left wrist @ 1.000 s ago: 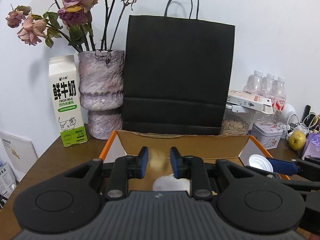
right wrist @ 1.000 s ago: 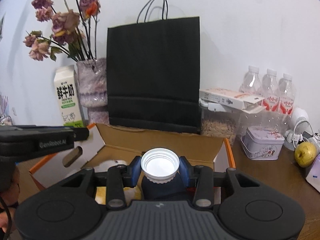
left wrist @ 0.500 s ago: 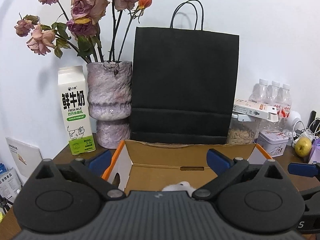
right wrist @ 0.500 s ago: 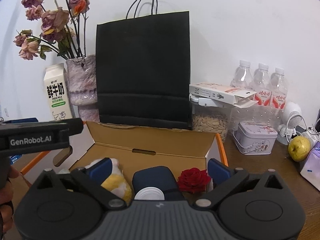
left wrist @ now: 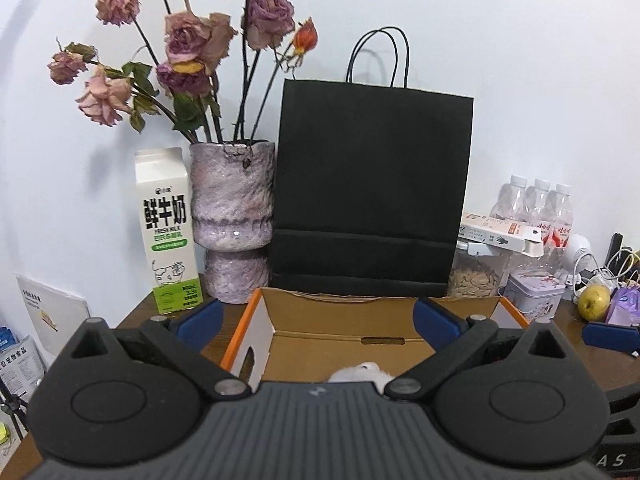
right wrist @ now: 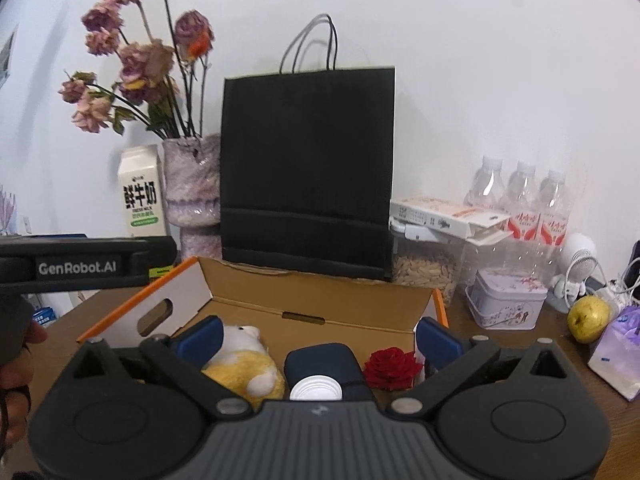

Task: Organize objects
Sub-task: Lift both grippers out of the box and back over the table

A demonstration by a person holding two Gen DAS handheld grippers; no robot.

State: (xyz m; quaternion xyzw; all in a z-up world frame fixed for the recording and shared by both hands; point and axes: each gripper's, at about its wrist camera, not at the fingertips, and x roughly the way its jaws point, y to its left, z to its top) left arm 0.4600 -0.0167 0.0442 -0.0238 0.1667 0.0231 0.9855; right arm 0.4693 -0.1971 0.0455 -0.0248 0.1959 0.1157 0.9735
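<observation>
Two claws spread wide above an open cardboard box [right wrist: 320,300]
Left claw [left wrist: 316,316] and right claw [right wrist: 318,334], jaws just opened, grip nothing; plush toy [right wrist: 244,364], navy bottle [right wrist: 320,364] and red rose [right wrist: 392,366] lie inside

A plain white wall [left wrist: 500,60] rises behind the dark wooden table [right wrist: 520,352].

- open brown cardboard box [right wrist: 320,300] ahead of the jaws: orange edge trim, white outer flaps
- yellow-and-white plush toy [right wrist: 244,364] by the right gripper's left jaw
- dark navy bottle with white ribbed cap [right wrist: 320,360] between the jaws
- deep red rose [right wrist: 392,368] by the right jaw
- matte black paper bag [left wrist: 372,192] beyond the box
- mottled purple-grey vase [left wrist: 232,216], faded pink-mauve dried roses
- white milk carton [left wrist: 168,232], green base band, black lettering
</observation>
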